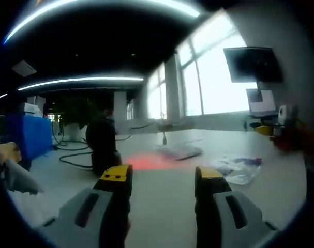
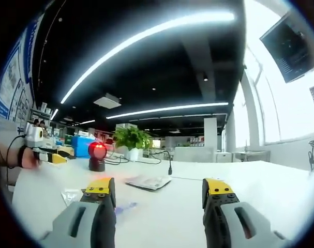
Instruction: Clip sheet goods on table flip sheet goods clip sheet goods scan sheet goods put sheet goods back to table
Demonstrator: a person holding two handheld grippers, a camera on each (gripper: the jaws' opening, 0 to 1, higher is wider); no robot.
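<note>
A flat packet of sheet goods (image 1: 180, 151) lies on the white table (image 1: 162, 206), past a red glow cast by the black scanner (image 1: 102, 147). My left gripper (image 1: 162, 178) hovers open and empty over the table, short of the packet. In the right gripper view the same sheet goods (image 2: 148, 181) lie ahead between the jaws, with the scanner (image 2: 97, 155) showing its red light behind them to the left. My right gripper (image 2: 158, 191) is open and holds nothing. The left gripper (image 2: 49, 156), in a person's hand, appears at the left edge.
Crumpled clear plastic bags (image 1: 239, 168) lie right of the packet; another bag (image 2: 71, 195) sits near my right jaw. Black cables (image 1: 74, 155) trail beside the scanner. A blue bin (image 1: 27, 134) stands far left, a monitor (image 1: 250, 64) on the right, a plant (image 2: 132, 138) behind.
</note>
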